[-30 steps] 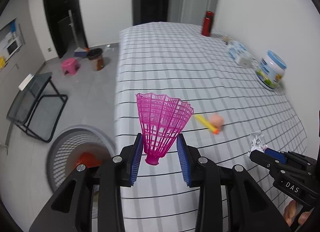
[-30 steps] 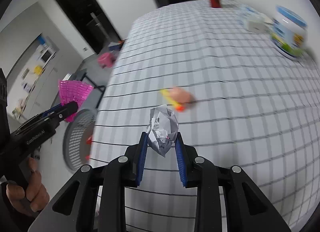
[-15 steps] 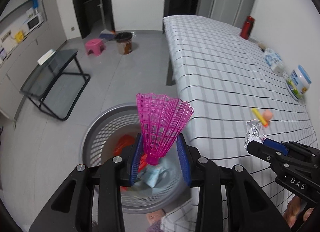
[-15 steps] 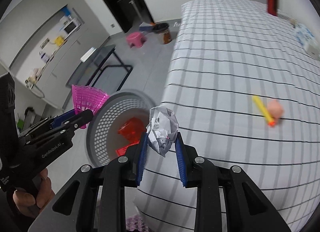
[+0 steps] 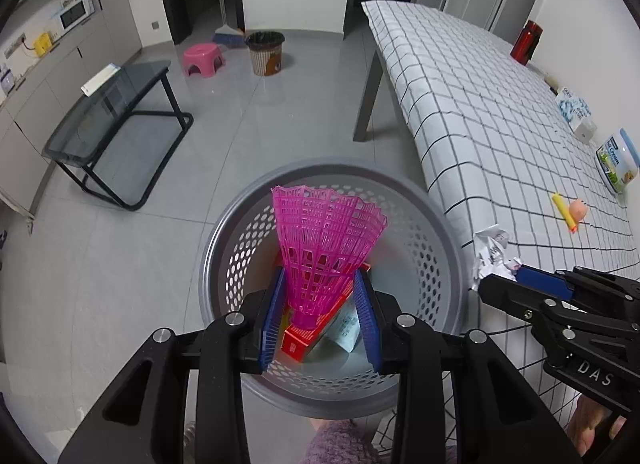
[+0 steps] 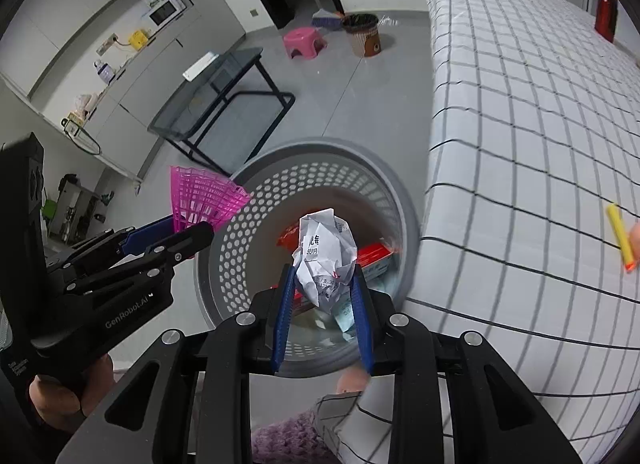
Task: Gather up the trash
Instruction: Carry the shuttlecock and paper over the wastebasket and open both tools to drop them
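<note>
My left gripper (image 5: 319, 284) is shut on a pink plastic shuttlecock (image 5: 324, 240) and holds it over the grey perforated trash basket (image 5: 452, 248) on the floor. My right gripper (image 6: 323, 276) is shut on a crumpled white paper ball (image 6: 325, 252), also above the basket (image 6: 404, 199). Inside the basket lie a red box (image 5: 298, 338) and a pale paper slip (image 5: 346, 328). The left gripper with the shuttlecock (image 6: 202, 199) shows at the left of the right wrist view. The paper ball (image 5: 493, 254) shows at the right of the left wrist view.
A table with a checked white cloth (image 5: 480, 103) stands right of the basket; on it lie a yellow dart (image 5: 564, 211), a peach ball (image 5: 579, 208), a tub (image 5: 618, 159), a tissue pack (image 5: 572, 107) and a red bottle (image 5: 527, 41). A glass side table (image 5: 108, 103), pink stool (image 5: 202, 57) and brown bin (image 5: 265, 52) stand on the floor.
Both grippers swung left from above the table to above the trash basket, each still holding its item. The basket now fills the middle of both views.
</note>
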